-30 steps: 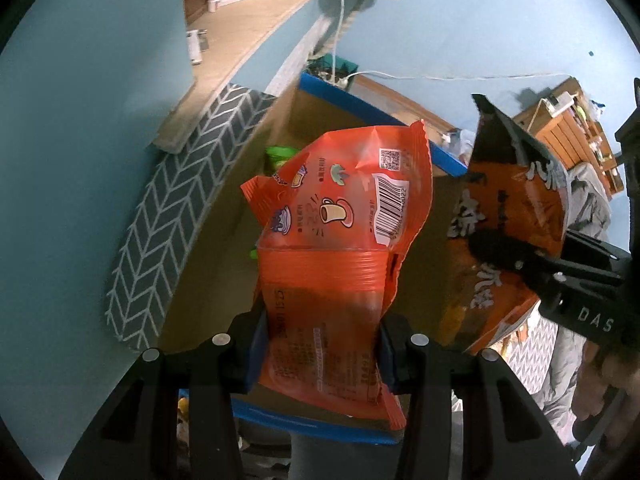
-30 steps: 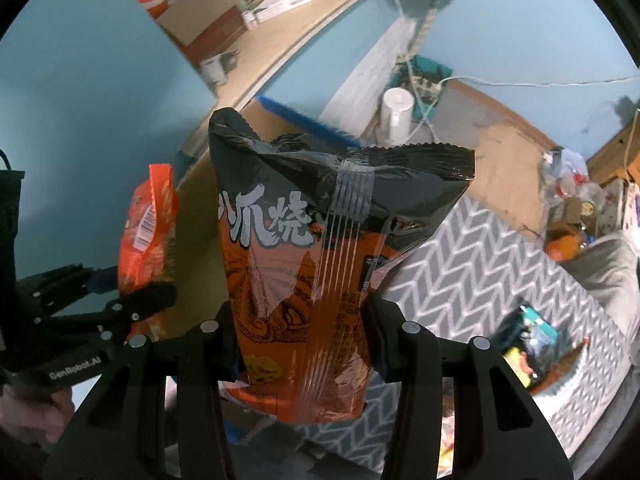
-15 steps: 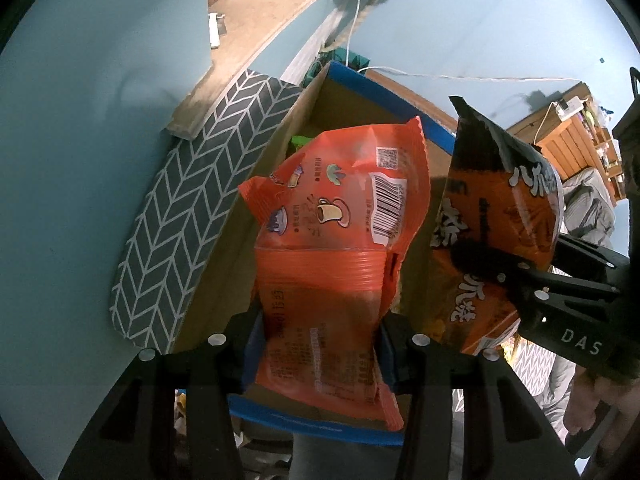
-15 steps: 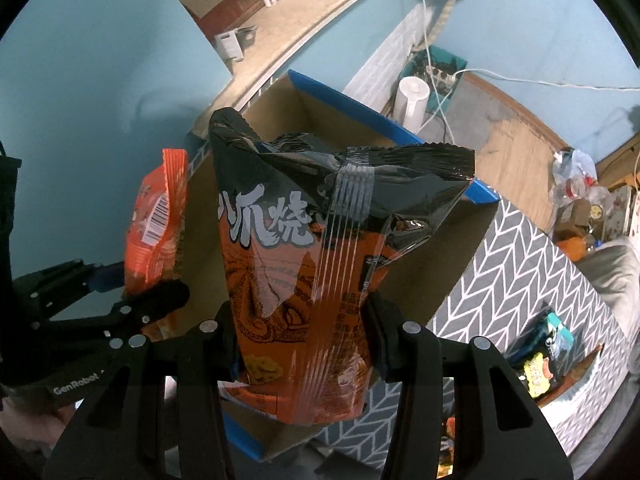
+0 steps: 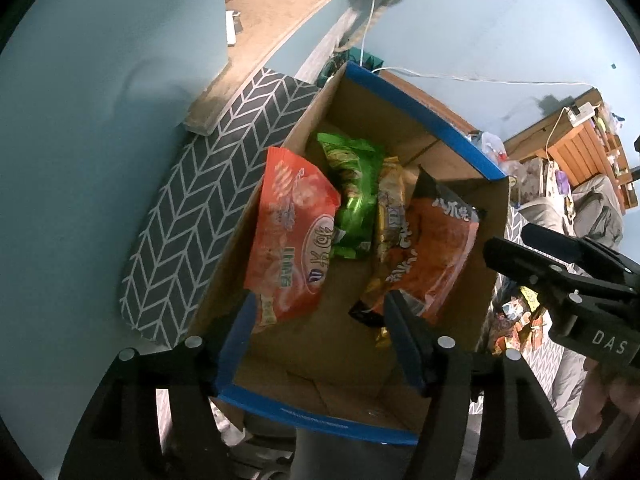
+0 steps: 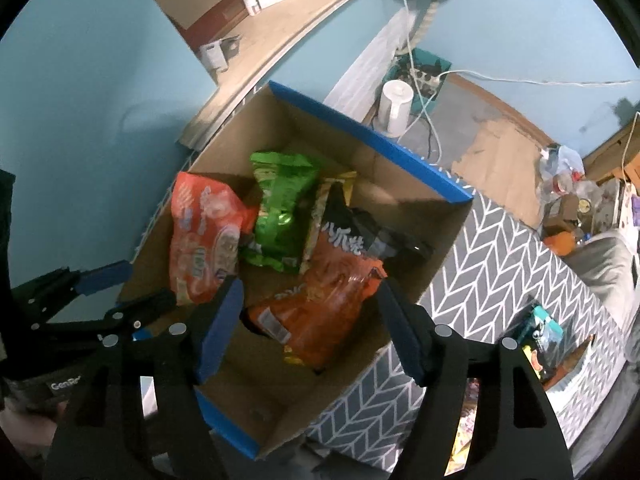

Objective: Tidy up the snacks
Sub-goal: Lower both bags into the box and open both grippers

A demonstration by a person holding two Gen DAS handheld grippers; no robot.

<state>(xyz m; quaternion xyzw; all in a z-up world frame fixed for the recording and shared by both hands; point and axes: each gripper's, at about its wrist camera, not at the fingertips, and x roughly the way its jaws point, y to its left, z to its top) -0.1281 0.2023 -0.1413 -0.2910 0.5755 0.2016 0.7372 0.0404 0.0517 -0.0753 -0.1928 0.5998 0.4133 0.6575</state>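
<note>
Both jaw pairs have just been opening: the left hand-held gripper [image 5: 320, 344] and right hand-held gripper [image 6: 308, 320] stand apart and empty, their orange snack bag [image 5: 288, 236] and black-and-orange snack bag [image 6: 324, 296] released into the cardboard box [image 6: 372, 140], completing this placement.

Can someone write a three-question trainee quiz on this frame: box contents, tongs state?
1. True or false: the left tongs grip the orange-red packet.
2. Which packet lies nearest the right tongs? A green packet B black-and-orange packet C yellow packet
3. Fill in: all four packets lie inside the ____.

Key: 1 false; both tongs have just been opening, and nothing is between their jaws. 2 B. 3 blue-rimmed cardboard box.
</note>
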